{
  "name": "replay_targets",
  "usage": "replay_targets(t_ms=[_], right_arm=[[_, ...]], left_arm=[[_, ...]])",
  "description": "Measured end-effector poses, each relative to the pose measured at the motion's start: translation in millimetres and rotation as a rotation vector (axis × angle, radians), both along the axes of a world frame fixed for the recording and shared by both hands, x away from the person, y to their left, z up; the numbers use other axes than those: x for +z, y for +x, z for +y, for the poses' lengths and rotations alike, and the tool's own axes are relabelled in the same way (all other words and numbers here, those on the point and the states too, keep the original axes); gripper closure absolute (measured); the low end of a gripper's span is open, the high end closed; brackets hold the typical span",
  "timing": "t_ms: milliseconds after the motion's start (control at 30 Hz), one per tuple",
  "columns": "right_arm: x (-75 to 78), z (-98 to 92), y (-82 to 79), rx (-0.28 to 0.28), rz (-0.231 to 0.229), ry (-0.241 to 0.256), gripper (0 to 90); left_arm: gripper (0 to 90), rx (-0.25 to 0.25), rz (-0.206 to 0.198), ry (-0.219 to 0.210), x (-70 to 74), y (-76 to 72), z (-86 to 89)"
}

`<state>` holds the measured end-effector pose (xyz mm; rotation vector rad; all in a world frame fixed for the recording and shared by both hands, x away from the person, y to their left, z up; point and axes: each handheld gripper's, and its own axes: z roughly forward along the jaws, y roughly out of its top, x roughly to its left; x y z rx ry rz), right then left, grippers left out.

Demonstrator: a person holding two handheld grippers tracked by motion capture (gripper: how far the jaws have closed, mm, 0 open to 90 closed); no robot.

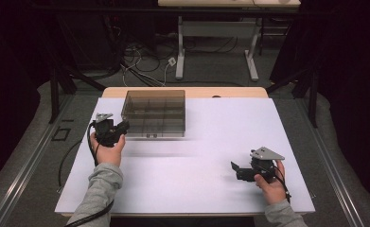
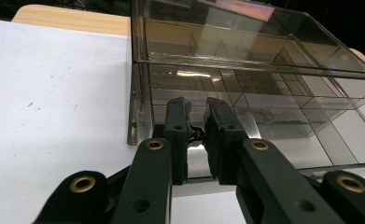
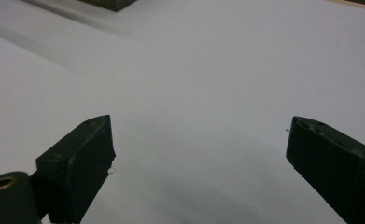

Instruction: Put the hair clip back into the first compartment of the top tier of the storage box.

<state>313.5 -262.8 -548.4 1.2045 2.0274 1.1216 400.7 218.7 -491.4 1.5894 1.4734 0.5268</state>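
Smoked clear plastic: compartment box (image 1: 154, 113), lid slightly raised over a grid of dividers, nothing seen inside.
Box position: far-left part of the white worktop (image 1: 211, 161), back edge near the wooden strip; well apart from the right gripper.
Box long axis: roughly parallel to the near edge of the worktop, left to right in the high view; only slightly longer than deep.
Box facing: front wall with a small latch (image 1: 149, 135) faces the person; lid plane level or nearly so.
Left gripper (image 1: 123, 126): at the box's front-left corner; in the left gripper view (image 2: 196, 128) its fingers (image 2: 176, 122) stand narrow, a slim gap between them, tips against the front wall just below the lid edge. Whether they pinch the wall cannot be told.
Right gripper (image 1: 235, 169): low over bare worktop at near right, fingers wide apart, holding nothing; the right gripper view (image 3: 199, 154) confirms the wide gap.
Step in hand (judged): left gripper taking hold of, or steadying, the box at its front edge; right gripper idle.
Next move (judged): needs a firm bite on the thin wall or lid lip without sliding the box; right gripper likely must come across to the latch or lid front.
Risk (judged): smooth plastic may slip out of a shallow pinch.
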Motion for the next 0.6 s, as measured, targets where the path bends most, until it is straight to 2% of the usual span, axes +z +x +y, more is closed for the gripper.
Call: replay_targets(t_ms=[333, 600], right_arm=[[0.0, 0.2, -0.2, -0.001, 0.005, 0.004, 7.0], [-0.2, 0.2, 0.0, 0.001, 0.003, 0.0, 7.1]], left_arm=[[66.0, -0.011, -0.018, -0.022, 3.7, -0.7, 0.2], [57.4, -0.008, -0.036, -0.023, 6.0, -1.6, 0.6]])
